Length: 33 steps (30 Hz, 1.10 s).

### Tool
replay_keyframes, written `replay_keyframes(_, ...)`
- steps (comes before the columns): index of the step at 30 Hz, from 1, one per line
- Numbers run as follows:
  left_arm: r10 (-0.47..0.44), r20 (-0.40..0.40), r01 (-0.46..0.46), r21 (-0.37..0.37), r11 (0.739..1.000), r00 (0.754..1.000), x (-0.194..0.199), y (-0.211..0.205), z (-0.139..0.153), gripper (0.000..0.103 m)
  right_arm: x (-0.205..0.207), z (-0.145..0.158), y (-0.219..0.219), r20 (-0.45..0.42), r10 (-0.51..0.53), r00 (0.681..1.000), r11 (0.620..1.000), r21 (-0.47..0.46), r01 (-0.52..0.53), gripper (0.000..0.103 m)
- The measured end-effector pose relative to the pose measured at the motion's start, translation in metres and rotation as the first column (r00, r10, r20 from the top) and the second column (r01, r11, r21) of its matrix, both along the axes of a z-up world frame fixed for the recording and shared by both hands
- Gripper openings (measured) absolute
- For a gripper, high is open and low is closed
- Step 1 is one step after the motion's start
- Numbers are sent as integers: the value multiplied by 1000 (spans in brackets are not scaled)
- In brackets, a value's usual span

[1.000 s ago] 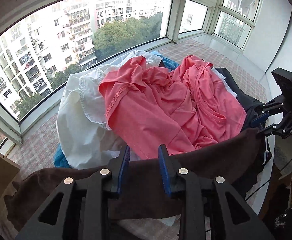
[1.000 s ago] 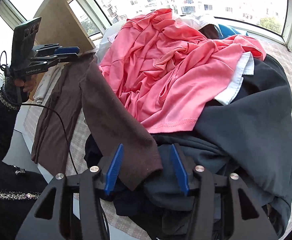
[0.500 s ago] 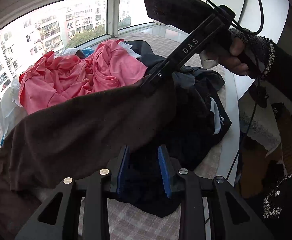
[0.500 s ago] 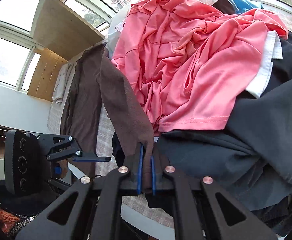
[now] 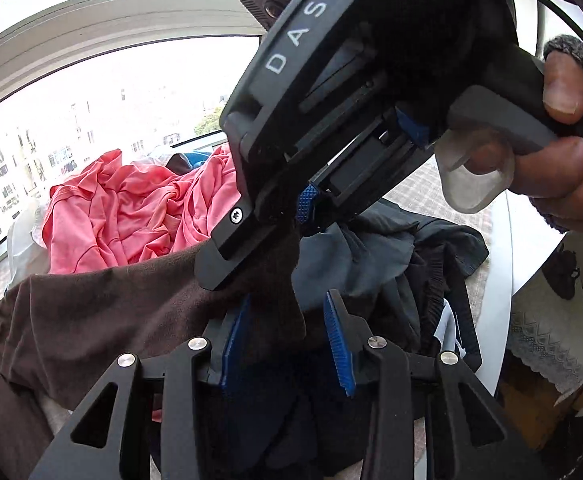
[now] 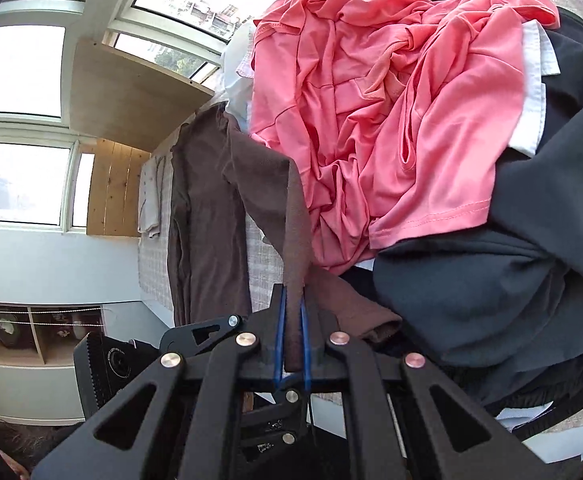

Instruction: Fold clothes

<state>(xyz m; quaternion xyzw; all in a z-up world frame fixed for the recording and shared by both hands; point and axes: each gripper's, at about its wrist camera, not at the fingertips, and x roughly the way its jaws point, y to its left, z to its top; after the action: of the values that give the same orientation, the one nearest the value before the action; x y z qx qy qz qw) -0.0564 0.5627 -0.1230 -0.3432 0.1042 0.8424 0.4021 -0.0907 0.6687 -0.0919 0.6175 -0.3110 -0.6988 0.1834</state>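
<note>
Windows (image 6: 19,80) wrap round a bright room, with tall buildings outside. Clothes are heaped on a checked table (image 6: 151,256): a pink shirt (image 6: 391,120) on top, dark grey clothes (image 6: 511,300) beside it. A brown top (image 6: 207,232) stretches along the table's near edge. The right gripper (image 6: 291,340) is pinched tight on its brown end. The left gripper (image 5: 287,344) is closing, with that hanging brown cloth between its blue pads (image 5: 337,344), not yet squeezed.
</note>
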Motion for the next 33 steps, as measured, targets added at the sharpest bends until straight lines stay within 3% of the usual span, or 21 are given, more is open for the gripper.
replay_keyframes(1, 2, 10, -2, 17, 1000, 1000, -1, -5, 1, 0, -2, 0, -5, 4, 31, 1000, 999, -13, -31, 8)
replay_keyframes(4, -10, 32, 8, 53, 999, 999, 1, -22, 4, 0, -13, 1, -23, 27, 161, 987, 987, 11, -161, 20)
replay_keyframes(5, -8, 39, 6, 61, 998, 999, 4, -29, 6, 0, -20, 5, -29, 8, 195, 981, 978, 72, -195, 35)
replay_keyframes(6, -7, 46, 4, 75, 997, 999, 8, -36, 10, 0, -27, 10, -35, -8, 230, 973, 965, 133, -227, 40)
replay_keyframes(9, 20, 44, -26, 136, 990, 999, 21, -69, 23, 0, -58, 21, -51, -65, 268, 961, 936, 255, -244, 40)
replay_keyframes(11, 72, 44, -79, 165, 983, 996, 28, -95, 28, 0, -84, 22, -77, -82, 336, 938, 896, 333, -292, 40)
replay_keyframes(13, 139, 52, -145, 156, 977, 989, 29, -115, 24, 0, -110, 18, -102, -69, 407, 911, 847, 402, -348, 40)
replay_keyframes(16, 206, 96, -217, 112, 970, 974, 26, -134, 8, 0, -119, 9, -115, -2, 456, 890, 821, 387, -420, 40)
replay_keyframes(18, 227, 111, -236, 77, 969, 968, 27, -143, -1, 0, -111, 13, -111, -34, 496, 868, 779, 458, -428, 40)
replay_keyframes(23, 219, 163, -230, 53, 972, 962, 22, -147, -14, 0, -73, -1, -50, -4, 428, 904, 804, 459, -378, 41)
replay_keyframes(29, 93, 140, -102, 56, 993, 986, 20, -109, -7, 0, -36, -16, -13, -12, 386, 922, 845, 406, -349, 41)
replay_keyframes(31, 71, 137, -80, 63, 995, 988, 18, -98, -3, 0, -31, -12, -15, -24, 371, 928, 859, 388, -333, 23)
replay_keyframes(32, 67, 138, -77, 66, 995, 988, 17, -93, 0, 0, -30, -9, -17, -25, 356, 934, 868, 380, -320, 5)
replay_keyframes(33, 69, 140, -79, 71, 994, 988, 15, -89, 2, 0, -29, -3, -19, -26, 335, 942, 878, 371, -302, 5)
